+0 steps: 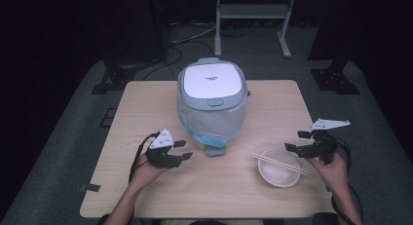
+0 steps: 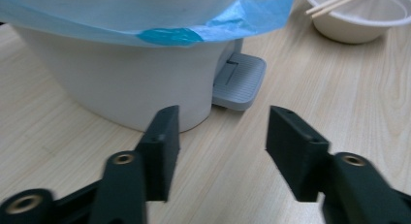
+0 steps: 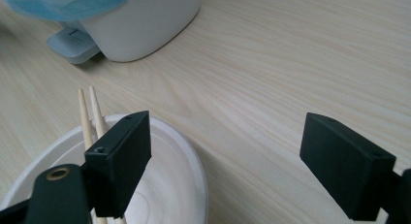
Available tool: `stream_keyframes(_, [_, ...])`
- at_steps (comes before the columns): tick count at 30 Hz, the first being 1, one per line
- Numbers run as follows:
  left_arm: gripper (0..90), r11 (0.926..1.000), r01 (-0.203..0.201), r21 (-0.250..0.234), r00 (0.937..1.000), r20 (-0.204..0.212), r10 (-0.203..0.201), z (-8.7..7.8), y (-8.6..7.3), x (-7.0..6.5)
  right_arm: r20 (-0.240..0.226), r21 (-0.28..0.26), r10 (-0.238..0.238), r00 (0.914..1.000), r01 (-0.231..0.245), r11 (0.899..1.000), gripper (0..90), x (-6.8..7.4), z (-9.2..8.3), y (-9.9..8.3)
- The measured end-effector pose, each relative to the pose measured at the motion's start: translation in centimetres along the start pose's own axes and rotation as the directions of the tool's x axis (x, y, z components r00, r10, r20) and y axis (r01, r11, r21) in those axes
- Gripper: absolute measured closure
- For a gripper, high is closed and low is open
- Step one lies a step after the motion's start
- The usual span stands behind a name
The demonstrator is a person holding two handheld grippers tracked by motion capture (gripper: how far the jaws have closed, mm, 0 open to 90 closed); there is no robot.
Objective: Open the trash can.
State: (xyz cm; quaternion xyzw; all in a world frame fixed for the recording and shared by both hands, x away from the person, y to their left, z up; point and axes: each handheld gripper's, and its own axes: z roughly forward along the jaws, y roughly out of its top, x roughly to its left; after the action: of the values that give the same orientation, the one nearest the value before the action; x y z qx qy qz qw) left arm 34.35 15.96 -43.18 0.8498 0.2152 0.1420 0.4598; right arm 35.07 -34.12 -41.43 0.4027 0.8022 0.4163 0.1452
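A white pedal bin [image 1: 212,96] with a grey-rimmed lid and a blue liner bag [image 2: 165,36] stands mid-table. Its grey foot pedal [image 1: 214,150] faces the front edge. My left gripper [image 1: 184,150] is held low just left of that pedal, jaws apart with bare wood between them; in the left gripper view [image 2: 223,132] it points at the bin's base and the pedal [image 2: 239,81]. A white bowl [image 1: 278,174] with a pair of chopsticks [image 1: 280,162] across it sits at the front right. My right gripper [image 1: 295,140] hovers open at the bowl's right rim [image 3: 184,185].
The wooden table [image 1: 146,103] has bare room along its left side and behind the bin. A metal stand [image 1: 253,13] and cables lie on the dark floor beyond the far edge.
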Motion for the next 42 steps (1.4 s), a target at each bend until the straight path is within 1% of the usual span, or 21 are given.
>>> stream_keyframes(1, [54.4, 1.0, -0.004, 0.005, 1.0, 0.002, 0.004, 0.2, 0.0, 0.0, -0.001, 0.0, -0.002, 1.0, 0.002, 1.0, 17.2, 0.0, 0.0, 0.0])
stream_keyframes(3, [59.6, 0.9998, -0.013, 0.015, 0.9999, 0.004, 0.013, 0.7, 0.2, -0.1, -0.002, 0.001, -0.004, 1.0, 0.004, 1.0, 17.2, 0.0, 0.1, 0.0])
stream_keyframes(5, [64.5, 0.9998, -0.015, 0.013, 0.9998, 0.012, 0.015, 1.2, 0.3, -0.2, -0.002, 0.004, -0.005, 1.0, 0.005, 1.0, 17.3, 0.1, 0.1, 0.0])
stream_keyframes(8, [72.7, 0.9991, -0.037, 0.022, 0.9991, 0.023, 0.037, 2.0, 0.5, -0.5, -0.001, 0.004, -0.006, 1.0, 0.006, 1.0, 17.3, 0.1, 0.1, 0.0])
stream_keyframes(14, [80.8, 0.9981, -0.057, 0.022, 0.9977, 0.039, 0.056, 3.5, 1.3, -1.0, -0.002, 0.004, -0.008, 1.0, 0.008, 1.0, 17.3, 0.1, 0.1, 0.0])
stream_keyframes(19, [83.9, 0.9967, -0.075, 0.032, 0.9961, 0.049, 0.073, 4.8, 1.6, -1.6, -0.003, 0.005, -0.007, 1.0, 0.007, 1.0, 17.3, 0.1, 0.1, 0.0])
stream_keyframes(21, [85.0, 0.9955, -0.086, 0.041, 0.9954, 0.046, 0.084, 5.2, 1.7, -1.8, -0.004, 0.005, -0.008, 1.0, 0.008, 1.0, 17.3, 0.2, 0.1, 0.0])
stream_keyframes(22, [85.6, 0.9955, -0.084, 0.043, 0.9954, 0.049, 0.082, 5.5, 1.7, -1.9, -0.004, 0.006, -0.01, 0.9999, 0.01, 1.0, 17.3, 0.2, 0.1, 0.0])
stream_keyframes(25, [87.6, 0.9946, -0.096, 0.039, 0.9948, 0.036, 0.095, 6.1, 1.8, -2.1, -0.005, 0.009, -0.012, 0.9999, 0.012, 1.0, 17.3, 0.2, 0.2, 0.0])
stream_keyframes(27, [88.9, 0.995, -0.096, 0.029, 0.9952, 0.022, 0.096, 6.4, 1.8, -2.3, -0.006, 0.011, -0.013, 0.9999, 0.013, 1.0, 17.3, 0.3, 0.2, 0.0])
stream_keyframes(31, [89.2, 0.9937, -0.104, 0.042, 0.9946, 0.007, 0.104, 7.2, 2.0, -2.4, -0.009, 0.012, -0.017, 0.9998, 0.017, 1.0, 17.3, 0.3, 0.3, 0.0])
stream_keyframes(32, [89.2, 0.9945, -0.097, 0.04, 0.9953, 0.01, 0.097, 7.5, 2.0, -2.4, -0.009, 0.013, -0.015, 0.9999, 0.015, 1.0, 17.3, 0.3, 0.4, 0.0])
stream_keyframes(33, [89.1, 0.9939, -0.1, 0.046, 0.995, 0.006, 0.1, 7.7, 2.0, -2.4, -0.01, 0.013, -0.016, 0.9998, 0.016, 1.0, 17.3, 0.4, 0.4, 0.0])
stream_keyframes(35, [89.1, 0.9948, -0.094, 0.041, 0.9956, 0.004, 0.093, 8.1, 2.0, -2.4, -0.011, 0.016, -0.016, 0.9998, 0.016, 1.0, 17.3, 0.4, 0.4, 0.0])
stream_keyframes(37, [89.2, 0.994, -0.1, 0.045, 0.9948, -0.013, 0.101, 8.3, 2.1, -2.4, -0.012, 0.016, -0.018, 0.9998, 0.019, 1.0, 17.3, 0.4, 0.5, 0.0])
stream_keyframes(39, [89.1, 0.9953, -0.091, 0.033, 0.9956, -0.02, 0.091, 8.6, 2.2, -2.4, -0.013, 0.016, -0.018, 0.9998, 0.018, 1.0, 17.3, 0.4, 0.5, 0.1])
stream_keyframes(41, [89.0, 0.993, -0.11, 0.043, 0.9932, -0.033, 0.111, 8.7, 2.2, -2.5, -0.014, 0.016, -0.02, 0.9997, 0.02, 1.0, 17.3, 0.4, 0.5, 0.1])
stream_keyframes(42, [88.9, 0.9931, -0.109, 0.044, 0.9929, -0.042, 0.111, 8.8, 2.3, -2.5, -0.014, 0.017, -0.018, 0.9997, 0.018, 1.0, 17.3, 0.4, 0.5, 0.1])
